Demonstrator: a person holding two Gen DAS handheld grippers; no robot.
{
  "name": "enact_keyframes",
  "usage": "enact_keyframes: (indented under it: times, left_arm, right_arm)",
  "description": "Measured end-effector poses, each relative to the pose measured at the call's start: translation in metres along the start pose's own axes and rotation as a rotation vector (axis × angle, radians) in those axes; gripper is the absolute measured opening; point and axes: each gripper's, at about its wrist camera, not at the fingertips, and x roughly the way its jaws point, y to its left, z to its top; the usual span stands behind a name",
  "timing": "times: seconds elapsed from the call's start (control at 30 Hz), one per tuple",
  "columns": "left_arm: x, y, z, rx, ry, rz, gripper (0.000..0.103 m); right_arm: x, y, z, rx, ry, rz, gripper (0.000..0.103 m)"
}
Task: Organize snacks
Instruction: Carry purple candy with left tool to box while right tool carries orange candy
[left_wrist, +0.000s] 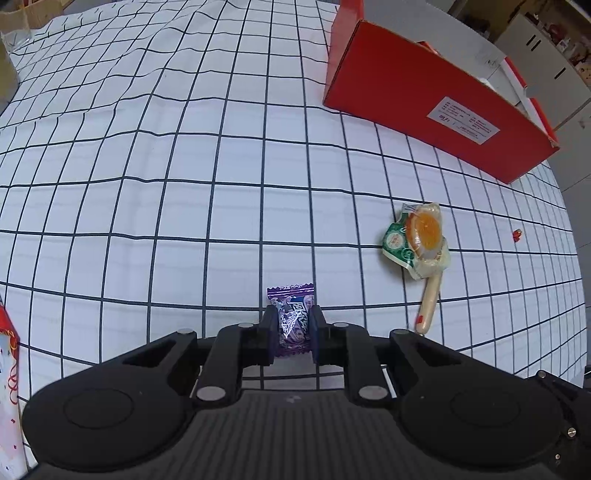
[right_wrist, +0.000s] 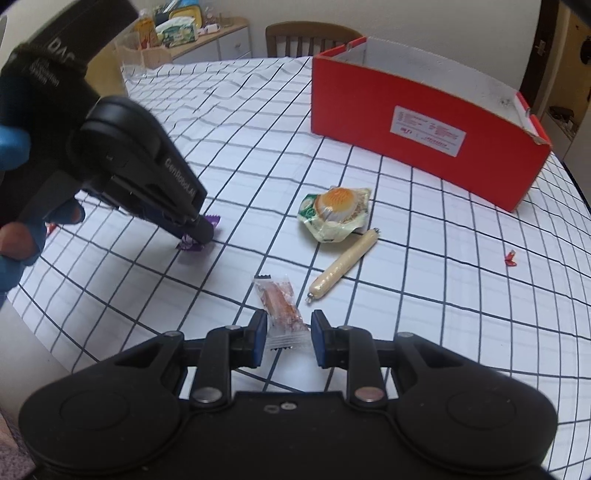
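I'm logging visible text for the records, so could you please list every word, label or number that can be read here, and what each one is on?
"GenRobot.AI": on the side of the left claw, seen from the right wrist view.
"DAS": partial letters on the black body above it; the smaller lines below are blurred.
White label on the red box: too small to read.
Purple candy wrapper: print not readable.
Green cake wrapper: print too small.

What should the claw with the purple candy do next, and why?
Probably lift it and carry it toward the red box. The left claw looks pinched shut on the purple candy, which still sits on the tablecloth, and the box stands open farther back on the right.
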Motion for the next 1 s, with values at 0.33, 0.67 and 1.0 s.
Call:
enact_keyframes:
  times: [0.33,0.67,1.0]
  left_arm:
    - [-0.028,-0.022,0.001,0.057,-0.067,-0.033,0.017]
    - [-0.045,-0.032,0.009,0.07,-0.094,-0.066,0.017]
    - [-0.073,-0.055,0.037,0.131,-0.189,-0.083,0.017]
  right_arm:
    - [-0.031,-0.011,0.008,0.036,-0.087,-0.026,0.015]
    - [-0.04,-0.029,0.007,0.075,-0.125,-0.078,0.011]
    - [-0.072,-0.06,0.039,0.145,-0.261,-0.12,0.01]
